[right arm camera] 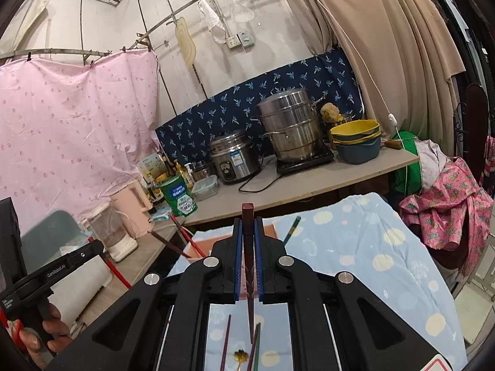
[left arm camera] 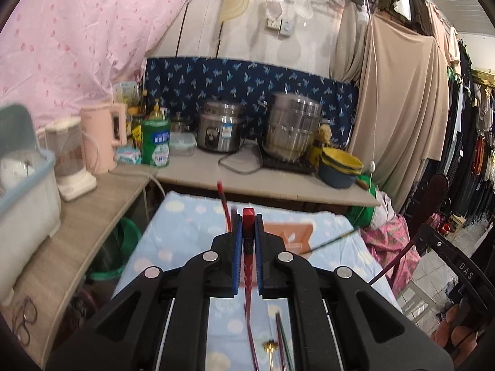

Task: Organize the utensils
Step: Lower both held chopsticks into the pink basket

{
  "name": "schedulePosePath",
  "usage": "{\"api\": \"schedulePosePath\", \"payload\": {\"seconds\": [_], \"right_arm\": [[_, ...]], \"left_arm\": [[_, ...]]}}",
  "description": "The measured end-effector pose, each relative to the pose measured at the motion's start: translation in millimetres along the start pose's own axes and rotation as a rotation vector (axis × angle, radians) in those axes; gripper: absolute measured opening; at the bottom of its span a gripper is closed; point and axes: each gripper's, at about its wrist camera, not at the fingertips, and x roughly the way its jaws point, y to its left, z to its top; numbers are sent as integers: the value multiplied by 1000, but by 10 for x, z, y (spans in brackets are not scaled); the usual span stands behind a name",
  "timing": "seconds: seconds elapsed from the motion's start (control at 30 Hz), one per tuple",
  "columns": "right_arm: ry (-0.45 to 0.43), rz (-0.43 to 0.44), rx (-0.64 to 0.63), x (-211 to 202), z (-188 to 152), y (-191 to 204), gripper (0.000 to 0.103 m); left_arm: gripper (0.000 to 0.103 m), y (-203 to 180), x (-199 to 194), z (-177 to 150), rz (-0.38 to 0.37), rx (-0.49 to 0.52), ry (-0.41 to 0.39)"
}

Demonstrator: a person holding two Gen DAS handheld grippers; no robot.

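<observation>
**Inspector:** State of the tools?

**Assessor:** Both clenched. The left gripper [left arm camera: 247, 225] grips a red chopstick [left arm camera: 248, 216] between its blue pads; the stick's square end stands just past the tips and its taper hangs down behind them. The right gripper [right arm camera: 248, 225] grips a dark brown chopstick [right arm camera: 248, 213] the same way.

**Inspector:** Position of each?

**Assessor:** Both are held clear above the table [right arm camera: 386, 247], which carries a light blue cloth. Neither stick touches it.

**Inspector:** What remains on the table?

**Assessor:** A salmon tray [left arm camera: 290, 232] lies ahead of the left gripper. More sticks lie below the tools, some purple, some green, beside a small gold-coloured item [right arm camera: 240, 355] that I cannot identify. One green stick [right arm camera: 292, 228] leans near the tray. Other red sticks show to the left in the right wrist view; whether those are held or resting, I cannot tell.

**Inspector:** Step in hand?

**Assessor:** Judged as carrying: one stick picked per tool, neither deposited. The task is at an early stage, given the loose sticks remaining.

**Inspector:** Requirement for the next move?

**Assessor:** Likely bring both sticks over the tray, lower them level with it, then release. The long tails hang free, so they must clear the sticks lying below.
</observation>
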Motion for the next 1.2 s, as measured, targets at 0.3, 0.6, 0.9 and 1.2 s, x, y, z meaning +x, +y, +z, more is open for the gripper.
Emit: {"api": "schedulePosePath", "payload": {"seconds": [0.3, 0.6, 0.9, 1.2], "right_arm": [[-124, 41, 29, 430, 599, 134, 7], [-108, 31, 9, 998, 686, 245, 7], [5, 10, -2, 1444, 349, 165, 7], [91, -17, -15, 1626, 73, 87, 8]], "left_arm": [[7, -76, 194, 679, 11, -19, -160], [7, -125, 724, 865, 40, -6, -168], [7, -83, 1113, 570, 61, 8, -80], [8, -23, 1304, 322, 69, 8, -11]]}}
